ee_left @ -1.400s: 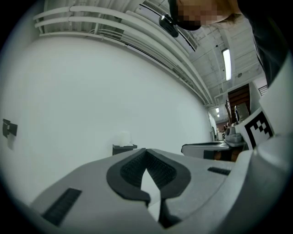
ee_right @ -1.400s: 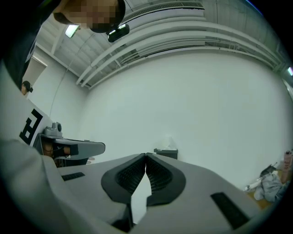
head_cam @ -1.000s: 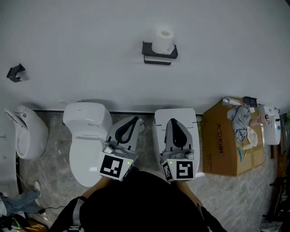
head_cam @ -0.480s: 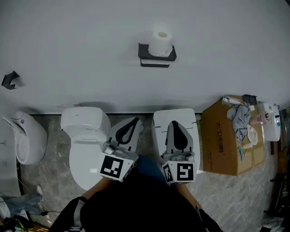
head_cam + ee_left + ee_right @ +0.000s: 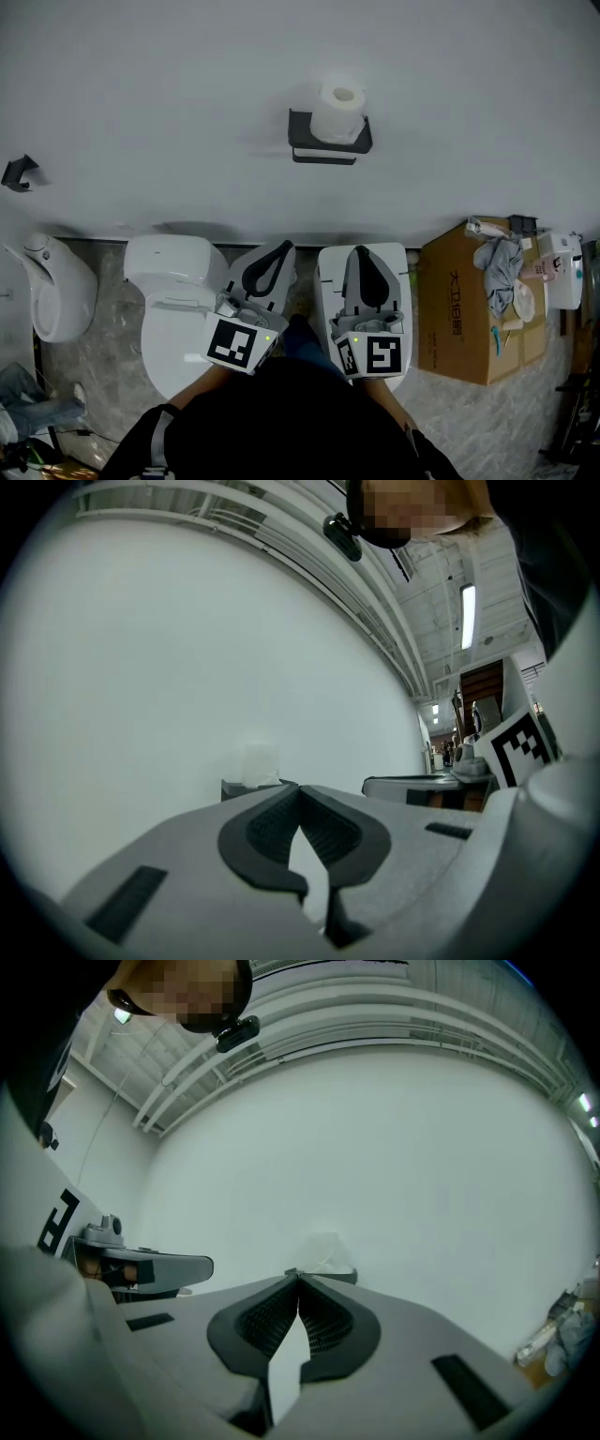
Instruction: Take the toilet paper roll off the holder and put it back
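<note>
A white toilet paper roll (image 5: 337, 111) stands upright on a black wall holder (image 5: 328, 145), high on the pale wall in the head view. My left gripper (image 5: 278, 248) and right gripper (image 5: 361, 251) are held side by side well short of it, over the toilets, both pointing at the wall. Both are shut with nothing between the pads. In the left gripper view the roll (image 5: 260, 763) and holder (image 5: 246, 787) show small just above the closed left gripper (image 5: 300, 789). In the right gripper view the roll (image 5: 325, 1251) sits right above the closed right gripper (image 5: 298, 1279).
Below the grippers stand a round white toilet (image 5: 173, 281) and a squarer one (image 5: 398, 281). A white urinal (image 5: 56, 291) is at the left, with a small black bracket (image 5: 19, 172) on the wall above it. A cardboard box (image 5: 459, 309) with cloth on top stands at the right.
Both grippers stayed shut and side by side while the person shifted. The holder with the roll now sits lower in the head view, and the toilets and box have slid slightly.
</note>
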The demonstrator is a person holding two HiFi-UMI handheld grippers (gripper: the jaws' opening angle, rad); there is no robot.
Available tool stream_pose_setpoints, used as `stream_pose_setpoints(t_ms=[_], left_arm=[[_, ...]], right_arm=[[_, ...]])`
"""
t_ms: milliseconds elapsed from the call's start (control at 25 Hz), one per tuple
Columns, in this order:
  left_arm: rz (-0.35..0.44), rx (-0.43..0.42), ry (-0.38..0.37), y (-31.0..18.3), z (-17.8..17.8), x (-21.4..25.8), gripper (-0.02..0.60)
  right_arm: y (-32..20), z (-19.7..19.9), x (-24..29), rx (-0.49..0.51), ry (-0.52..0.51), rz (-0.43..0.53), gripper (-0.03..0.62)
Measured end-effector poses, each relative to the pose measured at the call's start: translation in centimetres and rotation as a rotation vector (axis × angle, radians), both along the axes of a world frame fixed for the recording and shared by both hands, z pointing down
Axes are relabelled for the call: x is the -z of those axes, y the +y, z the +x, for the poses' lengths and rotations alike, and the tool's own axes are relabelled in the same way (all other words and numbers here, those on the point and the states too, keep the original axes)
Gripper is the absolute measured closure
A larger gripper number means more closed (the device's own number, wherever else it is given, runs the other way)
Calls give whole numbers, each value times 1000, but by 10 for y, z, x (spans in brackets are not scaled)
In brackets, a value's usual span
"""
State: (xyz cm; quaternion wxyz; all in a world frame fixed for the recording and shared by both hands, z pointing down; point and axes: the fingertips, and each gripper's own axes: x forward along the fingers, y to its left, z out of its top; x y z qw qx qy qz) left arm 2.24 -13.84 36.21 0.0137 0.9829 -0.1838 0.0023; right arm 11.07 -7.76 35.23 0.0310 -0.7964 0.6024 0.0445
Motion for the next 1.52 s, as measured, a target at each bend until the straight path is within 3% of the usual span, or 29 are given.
stream_pose_setpoints(t_ms=[960, 1320, 1520], left_arm=[[-10, 15, 30, -97, 103, 19, 575], [21, 42, 51, -114, 120, 31, 575], [44, 43, 102, -126, 127, 42, 574]], right_arm=[[-111, 99, 17, 76, -16, 16, 571], [-133, 110, 30, 148, -14, 57, 571], [-142, 115, 34, 167, -6, 66, 571]])
